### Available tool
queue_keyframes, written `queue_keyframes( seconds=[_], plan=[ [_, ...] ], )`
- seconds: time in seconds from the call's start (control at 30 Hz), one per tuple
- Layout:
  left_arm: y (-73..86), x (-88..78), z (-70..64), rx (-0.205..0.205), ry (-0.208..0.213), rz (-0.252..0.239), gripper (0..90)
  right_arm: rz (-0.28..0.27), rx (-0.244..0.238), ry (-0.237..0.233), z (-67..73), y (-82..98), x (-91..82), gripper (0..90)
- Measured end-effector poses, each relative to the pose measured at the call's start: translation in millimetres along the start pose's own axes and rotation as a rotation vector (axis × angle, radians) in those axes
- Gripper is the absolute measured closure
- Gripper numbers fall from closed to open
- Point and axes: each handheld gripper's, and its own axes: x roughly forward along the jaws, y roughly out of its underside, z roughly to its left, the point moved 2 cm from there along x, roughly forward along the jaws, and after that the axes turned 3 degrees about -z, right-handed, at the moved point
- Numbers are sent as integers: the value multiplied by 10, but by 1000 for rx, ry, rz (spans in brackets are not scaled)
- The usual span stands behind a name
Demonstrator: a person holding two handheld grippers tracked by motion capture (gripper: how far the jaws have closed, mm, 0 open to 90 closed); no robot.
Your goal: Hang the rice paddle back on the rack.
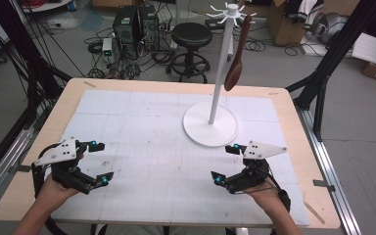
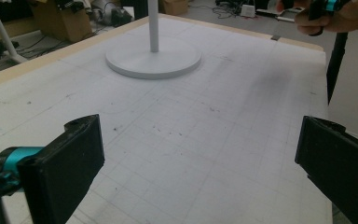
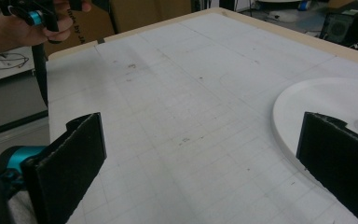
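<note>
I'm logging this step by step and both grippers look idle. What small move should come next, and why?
Probably lift the right gripper up toward the brown spoon hanging from the white stand. Both grippers are open and hold nothing, the left gripper sits farther off, and the spoon is the one loose thing to handle.

One counter [image 1: 284, 105] carries one white stand [image 1: 210, 128], at about one o'clock from its middle. One brown spoon-shaped utensil [image 1: 236, 63] hangs from the stand's top. Two hand-held grippers sit over the near edge: the left hand-held gripper [image 1: 99, 163] at eight o'clock, the right hand-held gripper [image 1: 225, 164] at four o'clock. On the floor beyond, one black stool [image 1: 191, 36] at twelve o'clock.
</note>
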Motion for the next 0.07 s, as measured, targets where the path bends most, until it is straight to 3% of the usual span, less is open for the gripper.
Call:
queue_keyframes(
  seconds=[0.07],
  plan=[
    [-2, -5, 7, 0, -1, -4, 17, -4, 3, 4, -7, 3, -11, 4]
  ],
)
